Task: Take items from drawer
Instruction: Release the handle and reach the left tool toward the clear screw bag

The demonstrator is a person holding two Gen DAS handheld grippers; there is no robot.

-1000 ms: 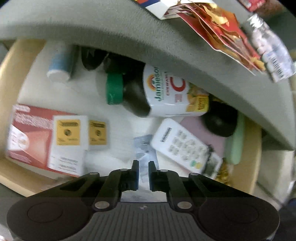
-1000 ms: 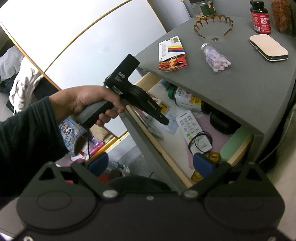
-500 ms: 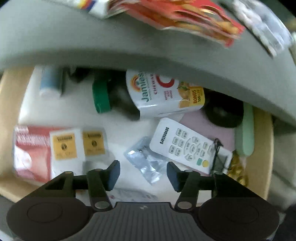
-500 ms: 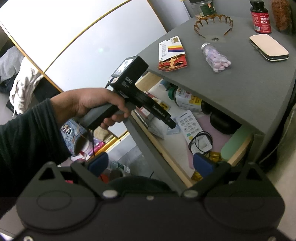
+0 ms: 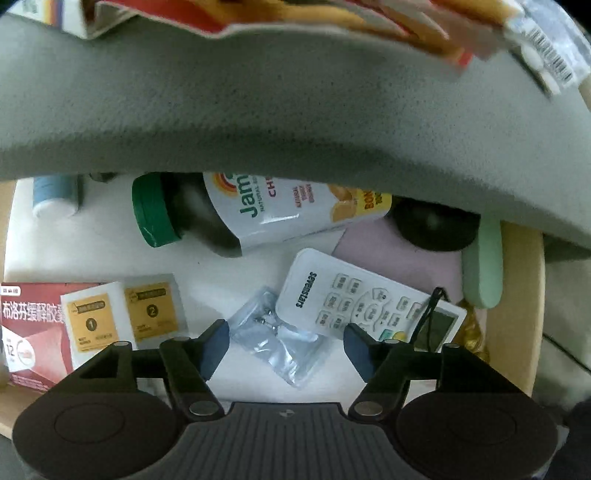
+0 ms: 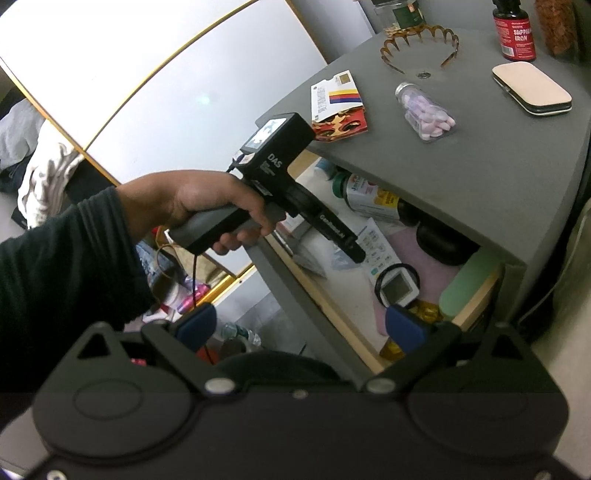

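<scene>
The open drawer [image 5: 522,280] holds a clear plastic packet [image 5: 275,338], a white remote [image 5: 354,302], a green-capped vitamin bottle [image 5: 258,214], a red box [image 5: 33,325] with two yellow sachets [image 5: 151,310] and a blue-and-white tube [image 5: 51,195]. My left gripper [image 5: 286,347] is open, low in the drawer, its fingertips either side of the packet. In the right wrist view the left gripper [image 6: 354,254] reaches into the drawer [image 6: 343,314]. My right gripper [image 6: 299,326] is open and empty, held back outside the drawer.
The grey cabinet top [image 6: 480,155] overhangs the drawer's back. On it lie a pill jar [image 6: 424,112], a red card packet [image 6: 338,110], a hair comb [image 6: 419,42], a pink case [image 6: 532,88] and a red bottle [image 6: 515,31]. A mint case [image 5: 482,266] lines the drawer's right side.
My left gripper was shut and has opened wide. It moved deeper into the drawer, down over the clear packet. The right gripper has not moved.
</scene>
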